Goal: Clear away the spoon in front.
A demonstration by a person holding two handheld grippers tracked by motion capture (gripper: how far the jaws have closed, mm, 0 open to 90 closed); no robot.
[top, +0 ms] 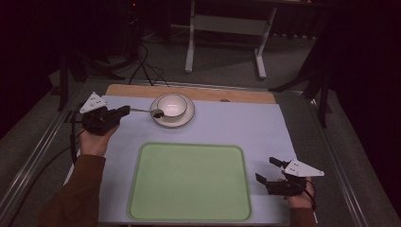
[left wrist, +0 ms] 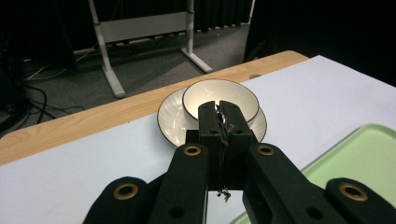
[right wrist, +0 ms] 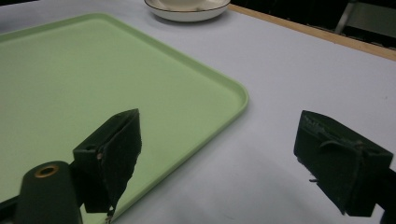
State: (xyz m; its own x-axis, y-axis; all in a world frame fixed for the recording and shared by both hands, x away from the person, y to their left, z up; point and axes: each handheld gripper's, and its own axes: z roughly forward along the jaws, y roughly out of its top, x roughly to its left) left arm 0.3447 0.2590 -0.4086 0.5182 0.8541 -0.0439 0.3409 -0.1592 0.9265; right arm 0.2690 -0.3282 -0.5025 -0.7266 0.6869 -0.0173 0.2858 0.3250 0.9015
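A white bowl (top: 171, 105) stands on a white plate (top: 187, 118) at the back of the table. A metal spoon (top: 150, 112) lies with its bowl end on the plate's left rim. My left gripper (top: 126, 109) is shut on the spoon's handle, just left of the plate. In the left gripper view the jaws (left wrist: 220, 108) are pressed together on a thin metal strip, in front of the bowl (left wrist: 236, 92) and plate (left wrist: 169, 119). My right gripper (top: 265, 169) stands open and holds nothing, just right of the green tray (top: 189, 182). Its view shows the tray's corner (right wrist: 93, 70) between the spread jaws (right wrist: 219, 119).
A pale mat (top: 246, 125) covers the table, with a wooden strip (top: 189, 92) along the far edge. The tray lies bare at the front centre. Beyond the table are a white desk frame (top: 224, 28) and cables (top: 142, 66) on the floor.
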